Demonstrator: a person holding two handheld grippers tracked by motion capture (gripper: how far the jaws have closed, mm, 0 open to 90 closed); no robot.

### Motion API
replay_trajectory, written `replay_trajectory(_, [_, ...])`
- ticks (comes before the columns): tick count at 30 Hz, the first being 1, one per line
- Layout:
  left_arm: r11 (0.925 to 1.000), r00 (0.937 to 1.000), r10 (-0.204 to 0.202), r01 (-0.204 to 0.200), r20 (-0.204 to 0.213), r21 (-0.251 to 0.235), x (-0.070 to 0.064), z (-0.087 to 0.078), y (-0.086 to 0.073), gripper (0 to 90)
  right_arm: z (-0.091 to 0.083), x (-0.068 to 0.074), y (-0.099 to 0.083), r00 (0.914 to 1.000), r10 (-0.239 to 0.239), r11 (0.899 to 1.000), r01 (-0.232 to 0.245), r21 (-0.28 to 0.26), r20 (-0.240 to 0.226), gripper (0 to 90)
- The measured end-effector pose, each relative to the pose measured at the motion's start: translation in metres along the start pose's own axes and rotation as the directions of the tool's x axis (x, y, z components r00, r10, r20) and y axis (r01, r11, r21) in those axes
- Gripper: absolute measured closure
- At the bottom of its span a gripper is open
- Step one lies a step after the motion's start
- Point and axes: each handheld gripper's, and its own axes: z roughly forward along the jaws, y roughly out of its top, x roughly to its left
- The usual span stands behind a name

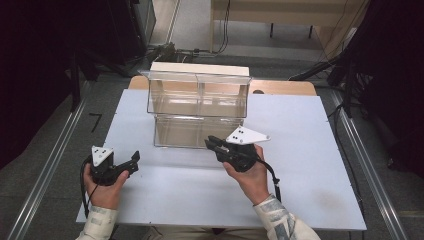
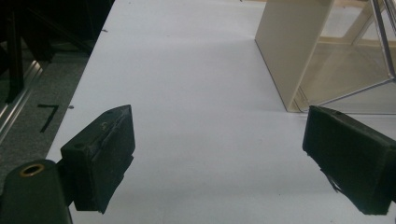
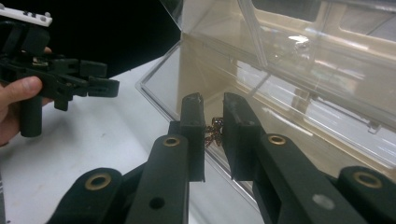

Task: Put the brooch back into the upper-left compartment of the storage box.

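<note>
In the right gripper view, the right gripper [image 3: 214, 126] has its 2 black jaws drawn close together, clenched on a small reddish-brown chain-like item [image 3: 214, 132] pinched in the narrow gap between them. What the item is cannot be told; it is small and mostly hidden by the jaws. The jaw tips sit just beside the lower front edge of a clear plastic case [image 3: 299, 88], close to or touching its transparent wall.

In the high view, the right gripper [image 1: 212, 144] is held in the person's right hand [image 1: 250, 175], with a grey 3-cornered plate [image 1: 246, 136] on top and a cable trailing toward the sleeve. Its jaws point left and away, at the foot of the clear plastic case [image 1: 197, 107], which stands at the far middle of the white table [image 1: 310, 165] and has 2 tiers, the upper one split into 2 compartments.

In the left gripper view, the left gripper [image 2: 219, 158] is released, its 2 jaws standing wide apart with only bare table between them. The case's cream side panel [image 2: 289, 46] rises ahead to the right.

In the high view, the left gripper [image 1: 134, 159] is held in the left hand [image 1: 102, 187] near the table's near-left part, well apart from the case, jaws pointing right
</note>
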Motion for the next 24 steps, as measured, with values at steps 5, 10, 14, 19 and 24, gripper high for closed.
replay_trajectory(5, [1.0,1.0,0.003,-0.003,-0.001,0.001,0.0,0.0,0.0,10.3,0.003,0.001,0.005,1.0,-0.004,1.0,0.004,-0.011,-0.002,77.1])
replay_trajectory(10, [1.0,1.0,0.001,-0.001,0.001,-0.001,0.0,0.0,0.0,10.4,0.004,0.003,0.013,0.9999,-0.008,1.0,0.008,-0.027,-0.007,77.1])
replay_trajectory(14, [1.0,1.0,0.001,-0.001,0.001,-0.001,0.0,0.0,0.0,10.4,0.006,0.005,0.018,0.9998,-0.017,0.999,0.016,-0.037,-0.014,77.1])
replay_trajectory(19, [1.0,1.0,0.002,-0.002,0.002,-0.001,0.0,0.0,0.0,10.3,0.008,0.007,0.023,0.9996,-0.019,0.999,0.018,-0.043,-0.019,77.1])
replay_trajectory(24, [1.0,1.0,0.0,0.0,0.002,-0.001,0.0,0.0,0.0,10.3,0.009,0.008,0.028,0.9995,-0.025,0.998,0.024,-0.05,-0.02,77.1])
